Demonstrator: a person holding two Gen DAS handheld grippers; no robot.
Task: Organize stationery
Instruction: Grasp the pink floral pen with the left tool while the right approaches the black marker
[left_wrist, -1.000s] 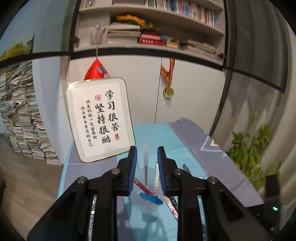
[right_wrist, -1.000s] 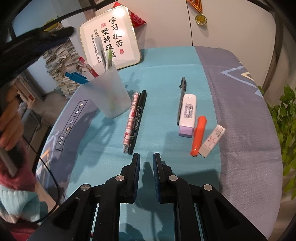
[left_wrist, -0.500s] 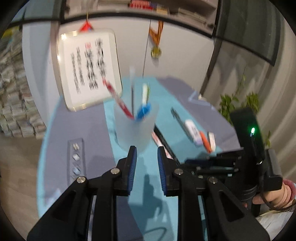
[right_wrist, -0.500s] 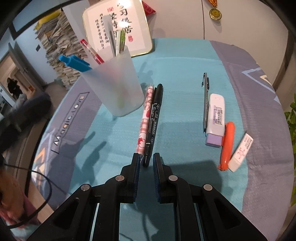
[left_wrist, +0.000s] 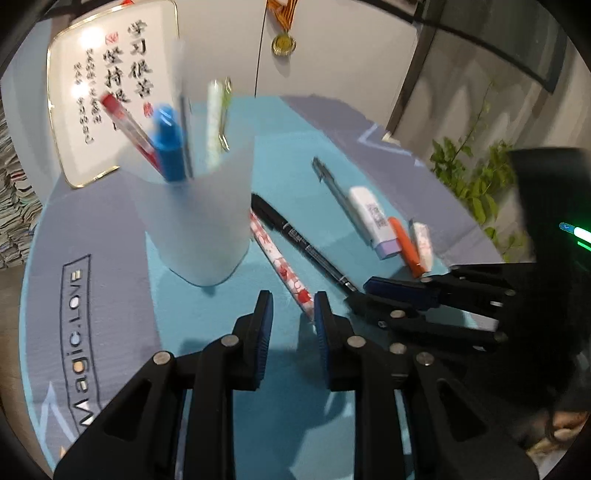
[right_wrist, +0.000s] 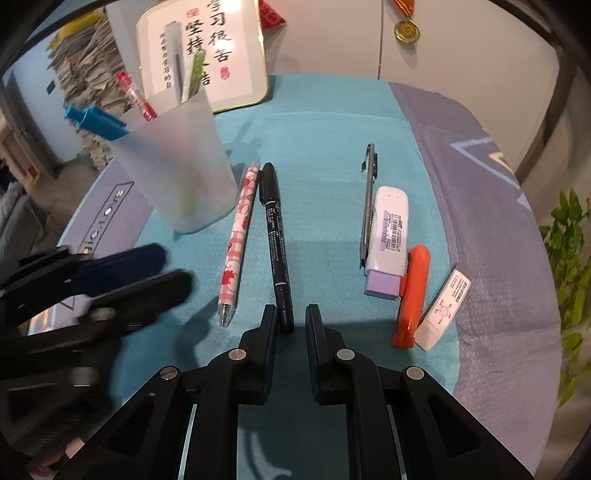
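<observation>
The left wrist view is smeared with motion blur, so the pens standing in the frosted cup (left_wrist: 199, 221) are hard to read; a red one and a blue one lean out over its rim. In the right wrist view the left gripper (right_wrist: 162, 273) is a dark blur at the left edge, and the table mat (right_wrist: 325, 122) is cut off at the bottom by the gripper body.

The black marker (right_wrist: 275, 240) lies on the teal mat with its long axis running from the near edge toward the far edge, cap end far, just right of the pink patterned pen (right_wrist: 238, 243), which lies almost parallel, tip near. The marker's near end sits just ahead of the right gripper (right_wrist: 291, 319), by its left finger; those fingers are drawn close together, holding nothing.

The left gripper (left_wrist: 291, 314) shows a narrow empty gap, the pink patterned pen's (left_wrist: 280, 262) near end just by its right finger.

To the right, well apart, lie a grey pen (right_wrist: 369, 199), correction tape (right_wrist: 388, 236), orange marker (right_wrist: 413, 291) and small eraser (right_wrist: 445, 310).
</observation>
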